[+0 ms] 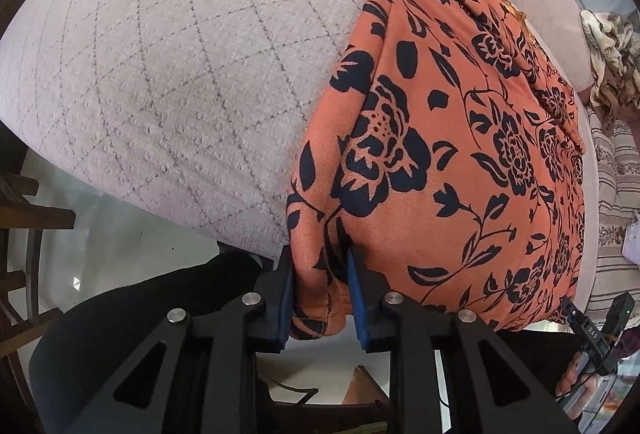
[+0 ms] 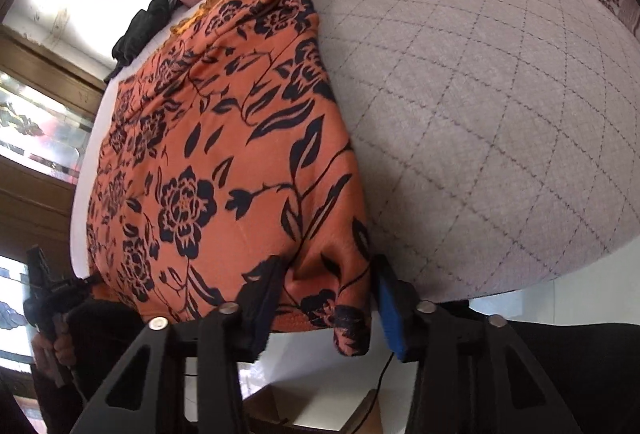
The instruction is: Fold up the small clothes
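The orange floral garment (image 1: 448,154) is spread on the quilted grey surface (image 1: 168,66), which looks like a padded top; whether it is a bed or a cushion cannot be told. Its near hem hangs a little over the near edge of that surface.

The left tool (image 1: 320,294) is closed on the near left corner of the hem: cloth is bunched between the two blue pads (image 1: 285,298), and both of them touch it. The right tool (image 2: 324,298) is set around the near right corner. Cloth hangs between its jaws, but a gap is seen beside the blue pad (image 2: 390,310), so it cannot be told for sure whether this corner is already pinched.

The step in hand is judged to be the taking of both near corners, so that the hem can be carried away toward the far edge and a fold made. To do it well, the right grip should be made firm before any lifting. Both corners should then be raised together and at the same height, with the hem kept stretched between them, so that no wrinkle is folded in. The cloth looks thin and soft, so it may slip if only a small piece is held.

At the far edge a dark item (image 2: 140,30) lies just beside the garment, and another patterned cloth (image 1: 612,54) is seen apart from it.
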`<state>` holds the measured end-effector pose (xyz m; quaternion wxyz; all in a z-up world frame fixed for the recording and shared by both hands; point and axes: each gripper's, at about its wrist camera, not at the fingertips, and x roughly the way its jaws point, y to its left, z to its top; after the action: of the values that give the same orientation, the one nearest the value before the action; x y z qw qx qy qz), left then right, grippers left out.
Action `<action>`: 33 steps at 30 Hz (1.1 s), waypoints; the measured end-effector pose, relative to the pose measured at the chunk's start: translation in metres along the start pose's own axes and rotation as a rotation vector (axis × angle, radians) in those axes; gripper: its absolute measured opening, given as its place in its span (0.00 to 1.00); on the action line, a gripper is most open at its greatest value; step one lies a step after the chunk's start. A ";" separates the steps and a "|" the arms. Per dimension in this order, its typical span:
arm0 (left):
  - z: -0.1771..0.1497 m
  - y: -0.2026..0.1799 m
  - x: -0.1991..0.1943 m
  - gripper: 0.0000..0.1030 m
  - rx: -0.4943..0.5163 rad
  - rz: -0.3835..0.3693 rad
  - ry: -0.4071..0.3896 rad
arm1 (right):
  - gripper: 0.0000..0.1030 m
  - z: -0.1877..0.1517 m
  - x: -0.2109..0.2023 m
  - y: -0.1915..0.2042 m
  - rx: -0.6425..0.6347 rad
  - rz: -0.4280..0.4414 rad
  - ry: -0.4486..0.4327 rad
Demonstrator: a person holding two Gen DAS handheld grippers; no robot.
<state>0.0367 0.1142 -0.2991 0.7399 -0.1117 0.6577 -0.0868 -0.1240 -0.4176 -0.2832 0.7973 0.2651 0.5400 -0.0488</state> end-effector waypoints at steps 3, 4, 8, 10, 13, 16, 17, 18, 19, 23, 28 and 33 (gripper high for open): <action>0.008 0.007 0.005 0.10 -0.007 0.003 0.001 | 0.11 -0.006 0.001 0.017 -0.074 -0.081 -0.001; 0.009 0.008 0.003 0.08 -0.001 0.003 -0.004 | 0.08 -0.006 -0.001 0.022 -0.090 -0.088 0.002; 0.016 0.006 -0.013 0.06 0.032 -0.033 -0.026 | 0.07 0.001 -0.016 0.030 -0.111 -0.003 0.000; 0.023 0.006 -0.025 0.06 0.042 -0.078 -0.038 | 0.07 0.012 -0.029 0.029 -0.084 0.074 -0.015; 0.040 0.002 -0.049 0.06 0.067 -0.138 -0.067 | 0.06 0.034 -0.050 0.025 -0.023 0.212 -0.057; 0.068 -0.011 -0.074 0.06 0.092 -0.185 -0.102 | 0.06 0.062 -0.069 0.025 0.033 0.326 -0.135; 0.081 -0.016 -0.081 0.06 0.101 -0.188 -0.120 | 0.06 0.074 -0.074 0.022 0.063 0.367 -0.166; 0.095 -0.022 -0.089 0.06 0.104 -0.198 -0.136 | 0.06 0.085 -0.078 0.021 0.099 0.411 -0.199; 0.110 -0.027 -0.097 0.06 0.104 -0.215 -0.154 | 0.06 0.097 -0.081 0.018 0.139 0.443 -0.232; 0.183 -0.054 -0.115 0.06 0.090 -0.211 -0.237 | 0.06 0.166 -0.068 0.013 0.295 0.508 -0.330; 0.287 -0.077 -0.101 0.06 0.042 -0.232 -0.271 | 0.06 0.254 -0.034 0.011 0.415 0.527 -0.415; 0.357 -0.094 -0.041 0.06 0.001 -0.187 -0.254 | 0.06 0.323 0.025 0.018 0.454 0.485 -0.434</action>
<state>0.3878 0.0535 -0.1947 0.8058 -0.1819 0.5457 -0.1408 0.1630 -0.5509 -0.2092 0.8024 0.5381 0.2560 -0.0324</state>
